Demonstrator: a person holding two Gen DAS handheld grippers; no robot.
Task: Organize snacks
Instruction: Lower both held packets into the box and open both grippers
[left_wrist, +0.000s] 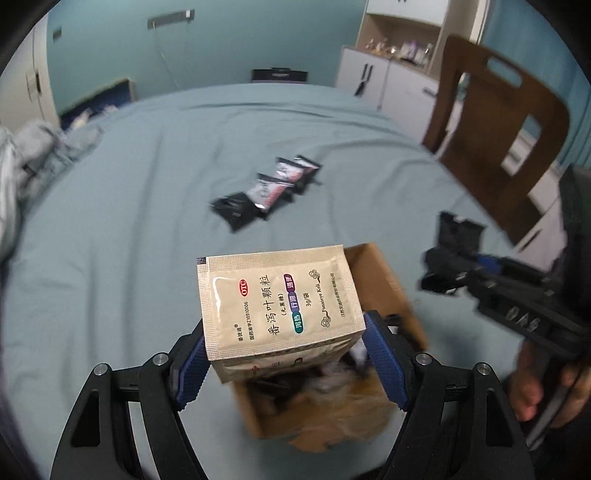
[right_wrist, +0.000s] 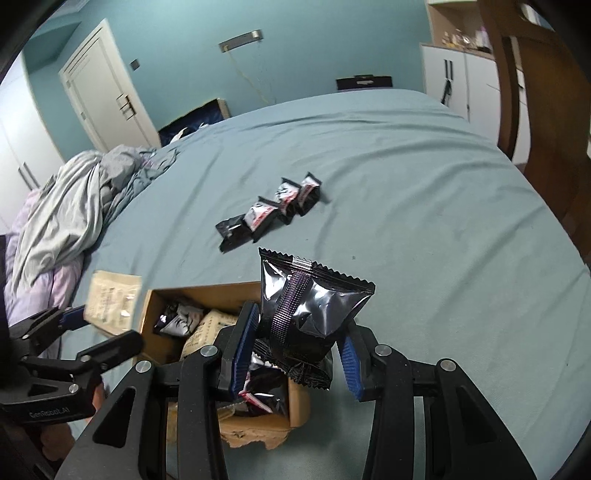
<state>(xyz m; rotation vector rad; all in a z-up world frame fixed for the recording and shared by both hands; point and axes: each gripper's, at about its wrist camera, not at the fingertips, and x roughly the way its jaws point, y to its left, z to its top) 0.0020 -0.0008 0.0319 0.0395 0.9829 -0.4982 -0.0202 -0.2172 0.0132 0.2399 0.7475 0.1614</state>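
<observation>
Snacks, mixed lot, partly sorted. Cardboard box (right_wrist: 162, 343) on the bed (right_wrist: 424, 221), open-topped, holding dark packets and beige sachets. Row of four dark packets (right_wrist: 271, 210) laid out further up the sheet, well apart from the box.

Left claw (left_wrist: 284, 354): gripping a beige sachet stack (left_wrist: 277, 306) by its lower edges, above the box. The hold looks loose at the right pad, where a sliver of gap seems to show.

Right claw (right_wrist: 299, 358): closed on a black foil packet (right_wrist: 306, 306), pinched low at its bottom seam, over the box's near corner.

Risks, judged:
- Top sachet could slide off the stack, since only the edges are clamped.
- Foil packet, held low and bulging above, may pivot or slip on its slick film.
- Both claws sit close over one box; a collision or a knock to the box wall is possible.

Legible writing: sachet reads "OTC", "番泻叶颗粒", "3g/袋", "Fanxieye Keli", so it looks like a medicinal granule, not a snack. Left claw body, seen from the right wrist, reads "GenRobot.AI". Dark packets' print is too small to read.
</observation>
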